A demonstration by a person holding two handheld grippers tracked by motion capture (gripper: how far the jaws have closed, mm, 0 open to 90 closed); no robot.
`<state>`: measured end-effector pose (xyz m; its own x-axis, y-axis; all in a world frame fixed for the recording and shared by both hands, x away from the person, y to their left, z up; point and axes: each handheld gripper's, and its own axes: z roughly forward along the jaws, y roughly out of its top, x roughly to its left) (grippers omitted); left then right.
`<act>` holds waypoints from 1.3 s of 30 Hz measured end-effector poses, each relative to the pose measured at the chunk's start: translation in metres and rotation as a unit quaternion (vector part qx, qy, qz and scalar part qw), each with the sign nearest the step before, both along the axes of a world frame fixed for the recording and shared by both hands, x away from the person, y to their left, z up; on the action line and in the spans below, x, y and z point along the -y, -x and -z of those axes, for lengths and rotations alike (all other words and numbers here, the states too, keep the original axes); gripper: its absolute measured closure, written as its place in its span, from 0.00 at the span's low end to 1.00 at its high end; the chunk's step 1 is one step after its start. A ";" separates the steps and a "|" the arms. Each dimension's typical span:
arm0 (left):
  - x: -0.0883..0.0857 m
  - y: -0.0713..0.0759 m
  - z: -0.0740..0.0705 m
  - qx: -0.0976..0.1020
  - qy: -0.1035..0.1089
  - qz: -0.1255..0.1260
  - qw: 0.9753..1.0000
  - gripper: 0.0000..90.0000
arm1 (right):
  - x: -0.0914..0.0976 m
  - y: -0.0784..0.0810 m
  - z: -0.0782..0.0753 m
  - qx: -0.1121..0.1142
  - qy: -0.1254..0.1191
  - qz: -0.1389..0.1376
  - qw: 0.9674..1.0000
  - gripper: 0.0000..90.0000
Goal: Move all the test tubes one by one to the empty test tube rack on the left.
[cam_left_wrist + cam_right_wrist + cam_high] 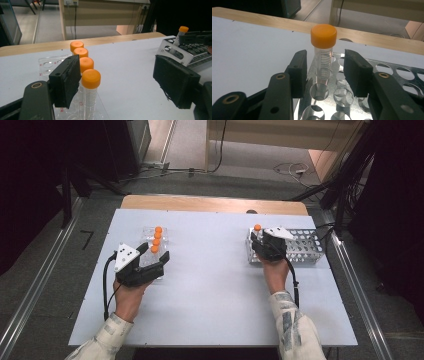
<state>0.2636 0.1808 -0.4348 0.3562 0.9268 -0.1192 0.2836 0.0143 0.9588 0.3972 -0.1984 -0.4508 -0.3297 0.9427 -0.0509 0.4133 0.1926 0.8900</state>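
Several clear tubes with orange caps [157, 239] [91, 78] stand in a row in a clear plastic rack [146, 231] [47, 65] on the left of the white table. My left gripper [156, 254] [117, 75] is open wide around the near end of that row, with its left pad close beside the tubes. On the right, a single orange-capped tube [257, 227] [323, 53] stands upright in a corner hole of a metal rack [305, 245] [387, 75]. My right gripper [260, 239] [325, 72] straddles this tube, open, with a gap showing on each side.
The white tabletop [210, 285] has a wooden strip [210, 204] along its far edge. The metal rack's other holes [343, 96] hold no tubes. Beyond the table are floor cables [295, 169] and dark stands.
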 end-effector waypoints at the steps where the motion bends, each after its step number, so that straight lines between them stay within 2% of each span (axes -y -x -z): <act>1: 0.000 0.000 0.000 0.000 0.000 0.000 1.000 0.24 | -0.001 -0.001 0.001 0.001 0.001 -0.001 1.000 0.61; 17: 0.001 -0.001 0.001 -0.003 -0.001 0.002 1.000 0.24 | -0.006 -0.011 0.009 -0.005 0.003 0.006 1.000 0.73; 21: 0.001 -0.001 0.001 -0.003 0.000 0.002 1.000 0.24 | -0.006 -0.012 0.009 -0.003 0.000 0.005 1.000 0.79; 25: 0.001 0.000 0.001 -0.003 0.000 0.002 1.000 0.24 | -0.005 -0.011 0.009 -0.002 0.000 0.007 1.000 0.79; 31: 0.001 0.000 0.001 -0.002 0.000 0.004 1.000 0.24 | -0.002 -0.008 -0.001 0.013 -0.013 0.006 1.000 0.79; 39: 0.001 0.000 0.001 -0.002 0.000 0.004 1.000 0.24 | 0.002 0.001 -0.025 0.040 -0.022 -0.005 0.999 0.80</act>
